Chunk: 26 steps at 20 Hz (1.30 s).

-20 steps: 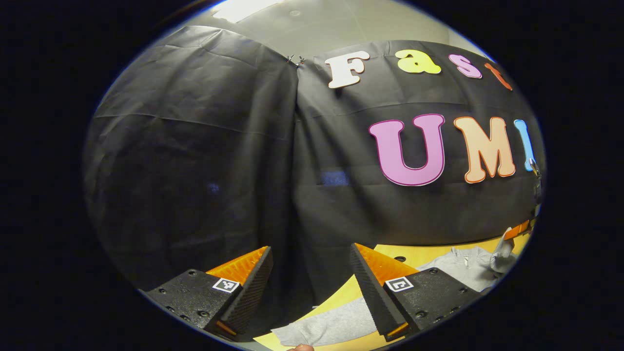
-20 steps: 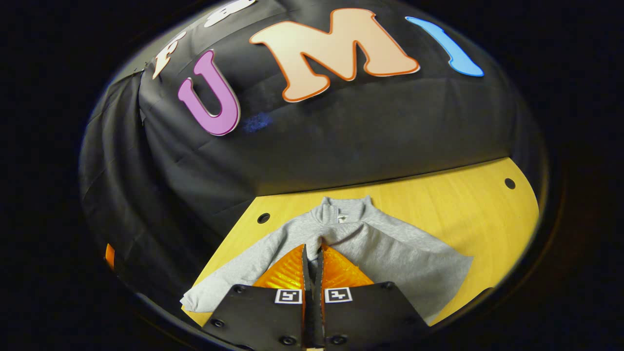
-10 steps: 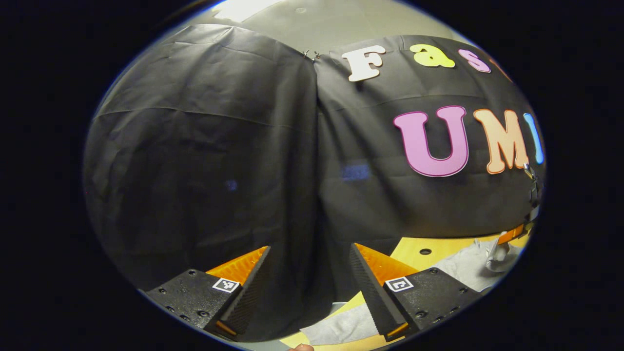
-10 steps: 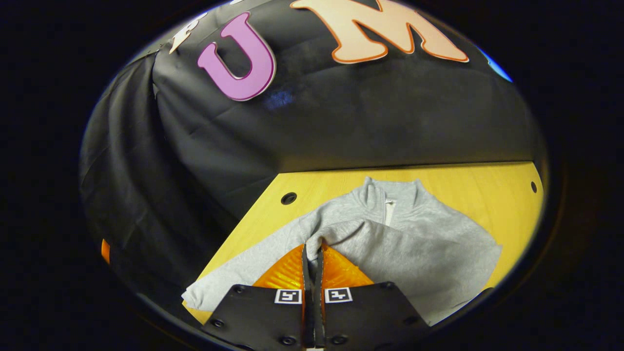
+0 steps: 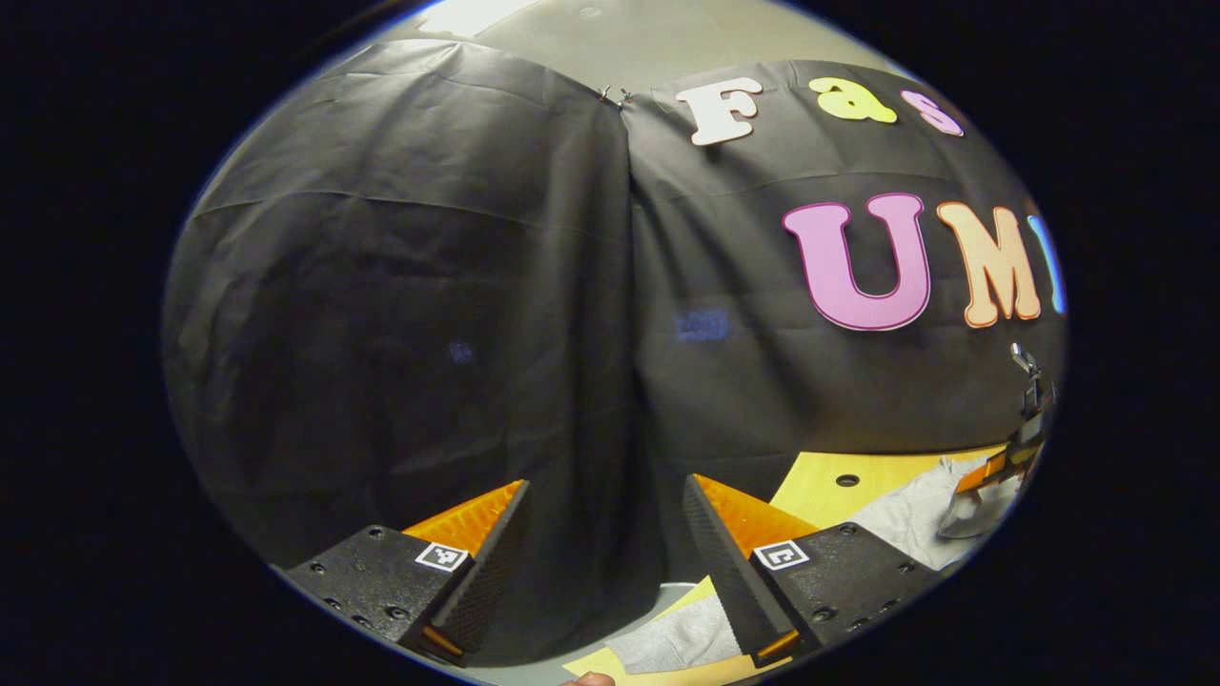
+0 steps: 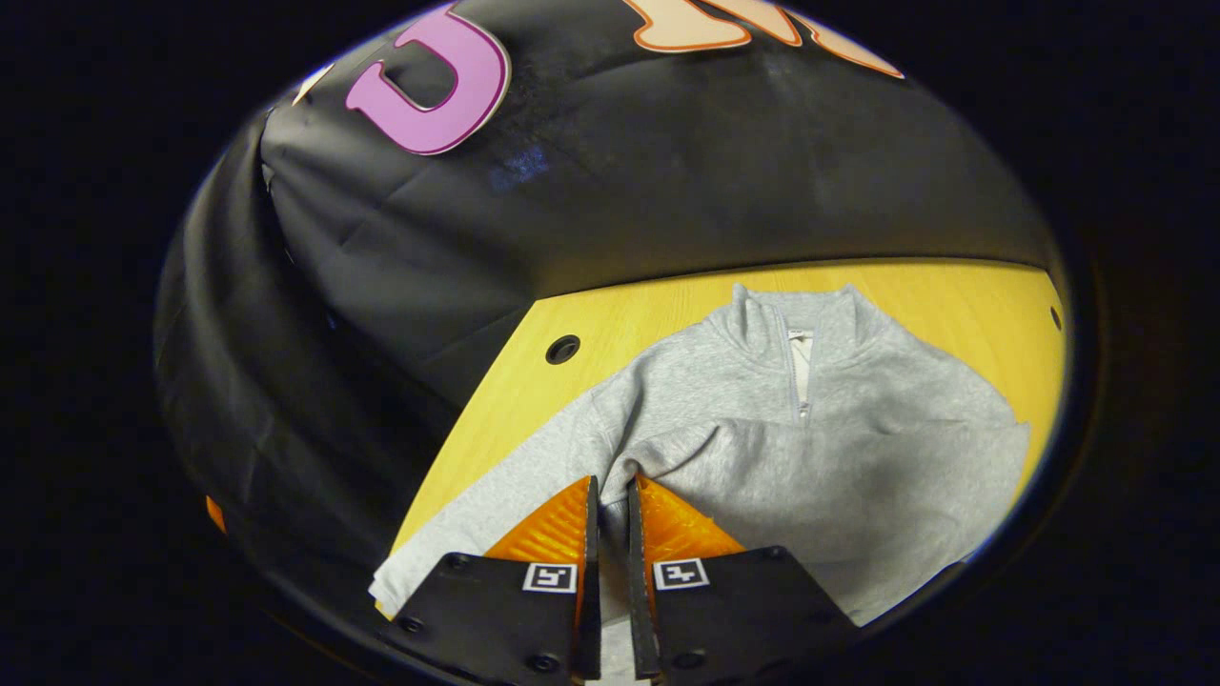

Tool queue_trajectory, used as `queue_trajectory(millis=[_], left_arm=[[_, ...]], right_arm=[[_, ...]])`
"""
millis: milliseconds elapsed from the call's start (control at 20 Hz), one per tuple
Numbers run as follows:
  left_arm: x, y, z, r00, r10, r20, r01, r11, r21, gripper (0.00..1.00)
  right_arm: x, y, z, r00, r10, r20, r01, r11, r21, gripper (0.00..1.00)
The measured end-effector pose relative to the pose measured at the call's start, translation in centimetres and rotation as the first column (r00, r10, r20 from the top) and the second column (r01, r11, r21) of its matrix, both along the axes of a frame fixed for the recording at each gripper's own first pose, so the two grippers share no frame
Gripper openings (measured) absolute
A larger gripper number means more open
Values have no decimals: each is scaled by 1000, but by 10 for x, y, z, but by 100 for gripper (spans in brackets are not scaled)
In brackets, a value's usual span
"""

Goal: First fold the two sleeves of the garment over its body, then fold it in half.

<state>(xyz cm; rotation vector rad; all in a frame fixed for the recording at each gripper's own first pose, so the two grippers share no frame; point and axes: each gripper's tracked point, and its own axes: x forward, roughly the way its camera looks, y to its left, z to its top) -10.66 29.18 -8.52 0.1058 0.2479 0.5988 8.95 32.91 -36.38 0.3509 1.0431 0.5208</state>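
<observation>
Grey garment [image 6: 762, 429] flat on yellow table [image 6: 610, 319], collar toward booth wall, one sleeve [image 6: 810, 476] folded across body. Right gripper [image 6: 610, 500] nearly closed, pinching that sleeve's cuff. Left gripper [image 5: 605, 495] wide open, holding nothing, raised beside table edge.

Grey garment [image 6: 762, 448] on wooden table [image 6: 629, 314]

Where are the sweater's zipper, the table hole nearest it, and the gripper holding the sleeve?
zipper [image 6: 793, 376], right gripper view, mid-track.
hole [image 6: 562, 349], right gripper view, its centre.
right gripper [image 6: 607, 495], right gripper view, between fingertips.
</observation>
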Motion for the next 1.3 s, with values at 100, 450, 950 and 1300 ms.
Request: queue_trajectory(millis=[100,450,950,1300], left_arm=[[3,-5,-13,1000,-12,-15,12,1000,-2,93],[7,-22,-63,993,-63,-99,57,996,-61,94],[-10,-23,-170,957,-54,-286,-4,980,-198,94],[-28,-37,-241,894,-93,-438,-35,960,-277,93]], right_arm=[[2,8,12,999,19,29,-20,999,45,24],[2,-21,53,972,93,216,-90,996,-20,92],[-1,-75,87,937,105,333,-80,993,-86,97],[1,-114,94,939,32,342,-6,997,-77,98]])
